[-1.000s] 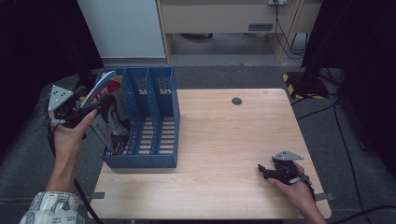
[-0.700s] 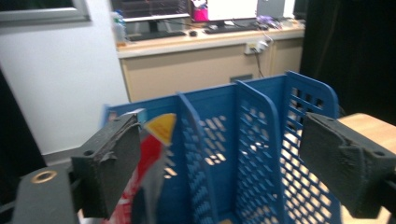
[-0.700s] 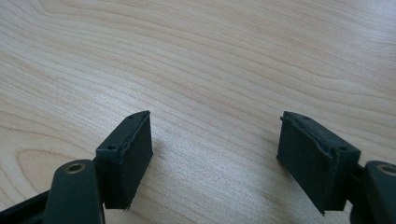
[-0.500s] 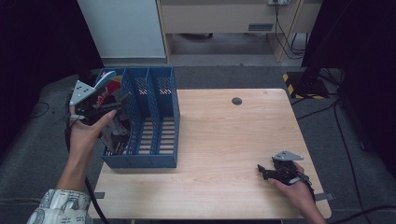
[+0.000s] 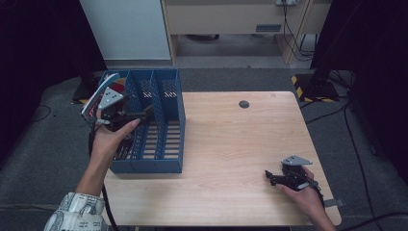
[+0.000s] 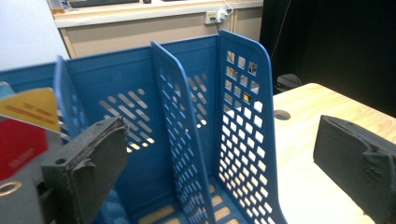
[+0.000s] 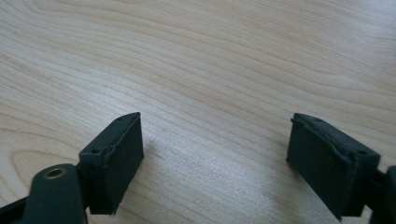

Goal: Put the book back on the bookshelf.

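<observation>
Over the blue perforated plastic file rack (image 5: 149, 122) my left tool (image 5: 126, 115) hangs wide and empty, my right tool (image 5: 284, 177) splayed on the pale wooden table (image 5: 231, 144), nothing evidently finished.

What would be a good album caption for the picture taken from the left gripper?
Open jaws of the left gripper facing a blue three-slot file rack on a wooden table.

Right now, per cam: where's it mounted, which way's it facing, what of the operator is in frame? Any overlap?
High view: overhead, looking forward and down on the table; both forearms, left gripper, right gripper.
Left gripper view: along its open jaws into the blue file rack.
Right gripper view: down at bare tabletop, jaws open.
Shared: rack in high and left views.
</observation>
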Available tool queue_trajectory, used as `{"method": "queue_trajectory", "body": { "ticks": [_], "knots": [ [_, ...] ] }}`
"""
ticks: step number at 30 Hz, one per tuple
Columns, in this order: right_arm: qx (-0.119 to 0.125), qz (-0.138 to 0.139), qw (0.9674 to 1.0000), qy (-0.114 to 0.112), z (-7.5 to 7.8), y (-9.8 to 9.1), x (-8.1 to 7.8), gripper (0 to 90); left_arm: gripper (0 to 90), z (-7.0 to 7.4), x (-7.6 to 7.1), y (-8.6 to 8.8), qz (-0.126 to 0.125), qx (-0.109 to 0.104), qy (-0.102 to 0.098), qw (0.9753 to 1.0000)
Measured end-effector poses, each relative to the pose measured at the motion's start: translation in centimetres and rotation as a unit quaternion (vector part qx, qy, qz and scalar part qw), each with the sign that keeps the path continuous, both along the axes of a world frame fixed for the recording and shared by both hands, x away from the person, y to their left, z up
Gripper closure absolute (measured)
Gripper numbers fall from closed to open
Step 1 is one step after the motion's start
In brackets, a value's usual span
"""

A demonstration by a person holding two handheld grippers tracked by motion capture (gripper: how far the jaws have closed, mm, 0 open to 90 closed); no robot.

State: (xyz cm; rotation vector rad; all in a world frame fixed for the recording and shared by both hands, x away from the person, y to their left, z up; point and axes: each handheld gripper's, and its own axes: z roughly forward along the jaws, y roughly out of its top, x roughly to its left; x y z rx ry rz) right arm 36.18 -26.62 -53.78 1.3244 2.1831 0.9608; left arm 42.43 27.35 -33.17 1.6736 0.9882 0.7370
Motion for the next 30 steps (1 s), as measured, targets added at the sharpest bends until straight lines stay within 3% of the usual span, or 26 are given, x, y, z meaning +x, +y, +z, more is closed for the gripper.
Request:
{"method": "queue_trajectory", "body": {
  "ticks": [16, 30],
  "knots": [
    [-0.006, 0.002, 1.0, 0.006, 0.0, 0.1, 0.0, 11.1, 2.0, -3.4, 0.5, -2.4, -0.016, -0.006, 0.039, 0.9991],
    [-0.007, 0.009, 0.9999, 0.012, -0.1, 0.2, 0.0, 6.8, 2.1, -6.4, 0.5, -5.7, -0.046, 0.01, 0.068, 0.9965]
  ]
}}
